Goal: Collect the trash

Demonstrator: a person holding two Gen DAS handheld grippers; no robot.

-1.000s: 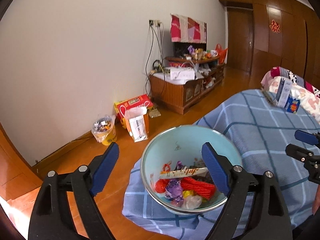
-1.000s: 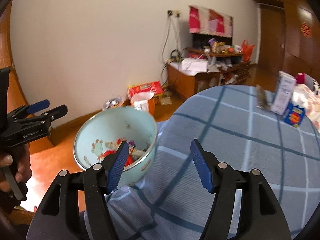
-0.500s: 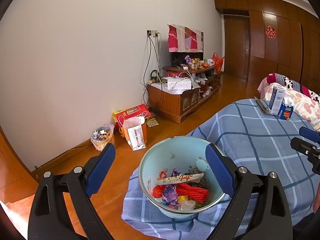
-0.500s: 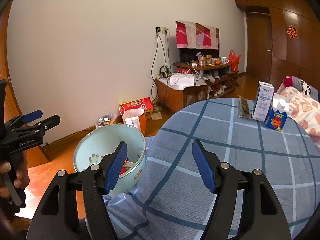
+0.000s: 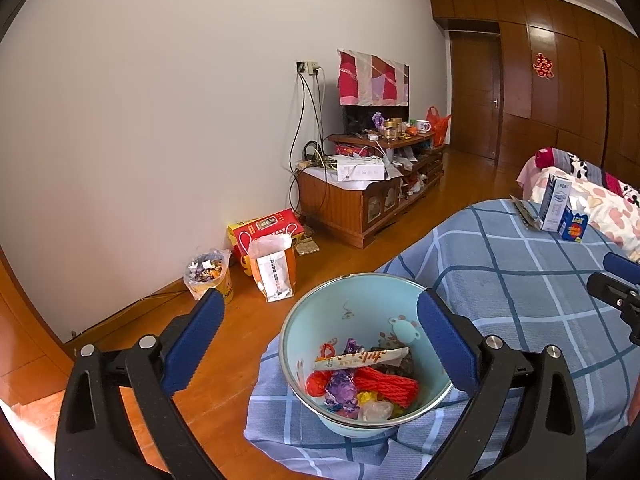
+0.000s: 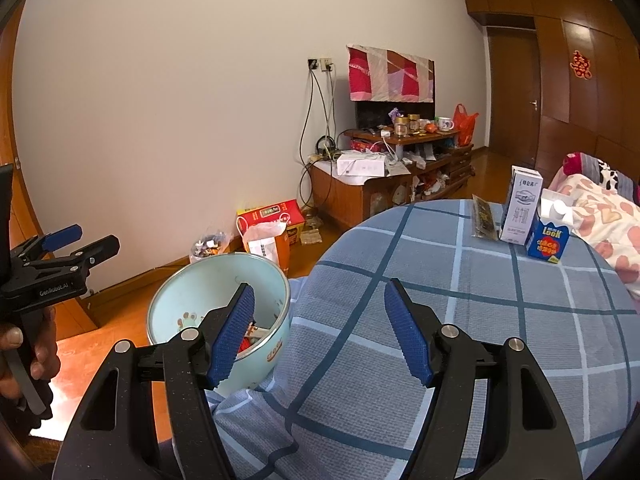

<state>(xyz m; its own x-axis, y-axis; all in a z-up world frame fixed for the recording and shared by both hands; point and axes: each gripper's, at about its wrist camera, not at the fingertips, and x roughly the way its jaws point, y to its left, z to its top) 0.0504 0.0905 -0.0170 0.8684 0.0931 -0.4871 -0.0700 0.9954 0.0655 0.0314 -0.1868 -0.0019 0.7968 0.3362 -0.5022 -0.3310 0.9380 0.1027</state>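
**Trash collection: bowl part-filled, three items left on the table**

Item 1. Left gripper (image 5: 320,340), lower centre of the left wrist view. Jaws opening, spread very wide, nothing pinched. The bowl sits beyond and between the blue pads (image 5: 192,344), apart from both.

Item 2. Right gripper (image 6: 320,332), lower centre of the right wrist view. Jaws spread part-way, nothing between them but tablecloth.

Item 3. Pale blue bowl (image 5: 304,320), lower centre of the left view, on the table's near edge. It holds wrappers (image 5: 362,358): a long printed sachet, red netting, a purple foil, some clear and yellow scraps (roughly a third full, by judgement).

Item 4. Round table under a blue checked cloth (image 6: 460,320), filling the right half of both views.

Item 5. Remaining pieces, upper right of the right wrist view, well apart from the bowl: a dark flat packet (image 6: 484,220), a white milk carton (image 6: 520,208) just beside it, and a small blue carton (image 6: 548,242) touching the white one.

Item 6. Floor by the wall, centre left: a lined bin (image 5: 208,272) and a paper bag (image 5: 274,272).

Status, judged: a first batch is in the bowl; the three far items are not yet collected, if they count as trash. The rest of the cloth looks bare.
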